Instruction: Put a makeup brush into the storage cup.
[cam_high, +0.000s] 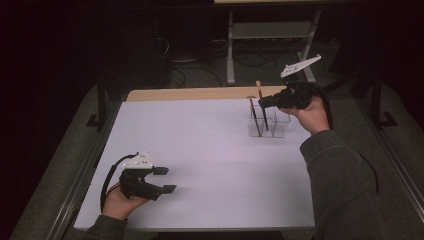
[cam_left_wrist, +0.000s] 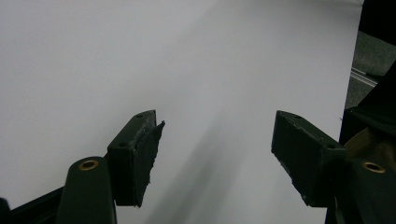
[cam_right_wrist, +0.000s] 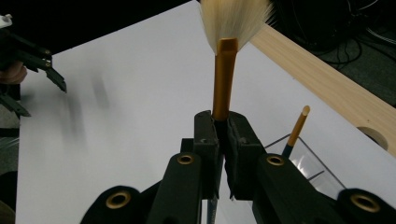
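My right gripper (cam_high: 265, 102) is over the far right of the table, just above a clear plastic holder (cam_high: 274, 131), and is shut on a make-up brush (cam_high: 259, 90). In the right gripper view the jaws (cam_right_wrist: 222, 125) clamp the brush (cam_right_wrist: 224, 70) at the bottom of its gold collar; its pale bristles fan out at the top, and its dark handle runs down towards the holder (cam_right_wrist: 308, 154). A second brush (cam_right_wrist: 296, 130) stands in the holder. My left gripper (cam_high: 166, 180) rests at the near left, open, with nothing between its fingers (cam_left_wrist: 140, 154).
A white sheet (cam_high: 200, 150) covers the table, with a bare wooden strip (cam_high: 200, 93) along the far edge and a round hole (cam_right_wrist: 373, 135) in it. Metal stand legs and cables lie on the floor beyond. The left gripper (cam_right_wrist: 28, 60) shows far off in the right gripper view.
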